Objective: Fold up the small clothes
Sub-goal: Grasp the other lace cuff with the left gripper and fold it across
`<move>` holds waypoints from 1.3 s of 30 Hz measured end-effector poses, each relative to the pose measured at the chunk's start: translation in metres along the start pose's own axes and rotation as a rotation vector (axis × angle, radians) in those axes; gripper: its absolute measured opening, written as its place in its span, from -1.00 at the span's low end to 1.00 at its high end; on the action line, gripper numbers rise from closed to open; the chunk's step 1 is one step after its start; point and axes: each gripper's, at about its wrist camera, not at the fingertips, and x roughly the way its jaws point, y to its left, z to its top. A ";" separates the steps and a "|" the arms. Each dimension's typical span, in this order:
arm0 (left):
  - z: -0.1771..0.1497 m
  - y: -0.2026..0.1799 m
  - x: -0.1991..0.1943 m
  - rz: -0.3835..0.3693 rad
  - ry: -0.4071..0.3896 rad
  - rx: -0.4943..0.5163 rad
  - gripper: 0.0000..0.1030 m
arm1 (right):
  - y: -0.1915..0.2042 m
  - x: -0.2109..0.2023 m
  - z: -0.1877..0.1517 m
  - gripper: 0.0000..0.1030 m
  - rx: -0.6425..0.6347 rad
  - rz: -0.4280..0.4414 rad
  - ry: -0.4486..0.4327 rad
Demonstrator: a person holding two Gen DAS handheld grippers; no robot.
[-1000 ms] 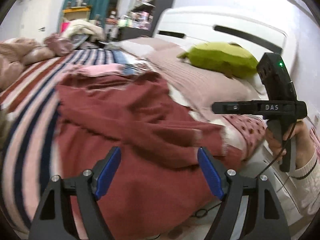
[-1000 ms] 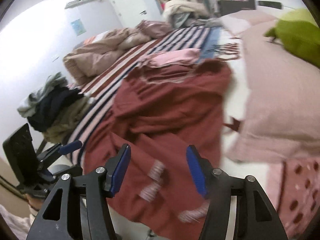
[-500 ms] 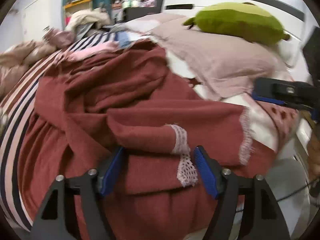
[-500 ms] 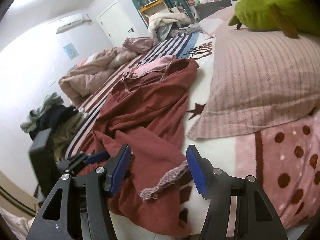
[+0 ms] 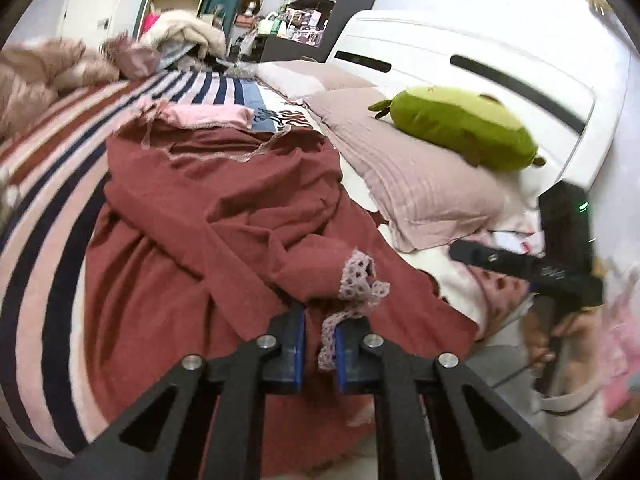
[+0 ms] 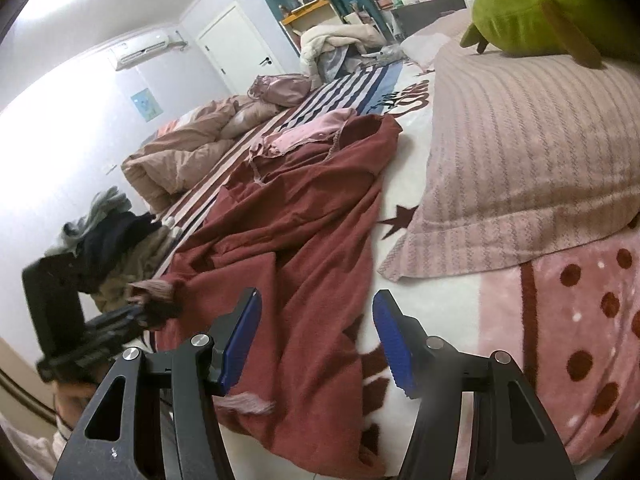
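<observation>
- Gripping a lace-trimmed cuff (image 5: 360,276) of the red garment (image 5: 224,216), the left claw (image 5: 319,354) has its blue pads drawn almost together, with the pale lace hanging down in the narrow gap between them.
- The right claw (image 6: 316,344) stands wide apart and holds nothing; its left pad is over the near edge of the same red garment (image 6: 296,240) and its right pad over the white sheet with dark red star marks (image 6: 404,216).
- The red garment lies rumpled and spread along the bed, its near end draped over the edge and its far end reaching up beside the pillow.
- Seen from the left camera, the right claw's black body (image 5: 560,248) is off to the right, past the garment's edge, with a hand (image 5: 560,332) on its grip.
- Just right of the garment a pink ribbed pillow (image 6: 532,152) rests on the sheet, and a spotted pink blanket (image 6: 580,320) lies in front of it.
- A green plush toy (image 5: 460,128) sits on top of the pillow, against the white headboard (image 5: 460,60).
- At the garment's far end a small pink piece of clothing (image 5: 208,115) lies touching it, on a striped blanket (image 5: 60,184).
- Beyond, a bunched tan duvet (image 6: 188,156) is heaped near the wall, and a pile of dark and grey clothes (image 6: 108,232) sits at the bed's left side.
</observation>
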 end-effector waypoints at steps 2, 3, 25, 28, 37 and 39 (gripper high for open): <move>-0.002 0.005 -0.002 0.007 -0.011 -0.002 -0.81 | 0.006 0.006 -0.001 0.06 -0.013 0.001 0.020; -0.004 0.006 -0.001 0.012 -0.010 -0.004 -0.82 | 0.010 0.011 -0.002 0.06 -0.024 0.013 0.038; -0.042 0.091 -0.051 0.133 -0.045 -0.170 -0.93 | 0.118 0.062 -0.058 -1.00 -0.540 -0.299 0.156; -0.055 0.086 -0.047 0.003 -0.008 -0.168 -0.93 | 0.105 0.051 -0.043 -1.00 -0.491 -0.301 0.169; -0.067 0.072 -0.046 -0.057 0.037 -0.105 -0.46 | 0.072 0.026 -0.009 -1.00 -0.442 -0.497 0.135; -0.064 0.075 -0.059 -0.041 0.009 -0.088 0.01 | 0.070 0.021 -0.003 -1.00 -0.410 -0.451 0.138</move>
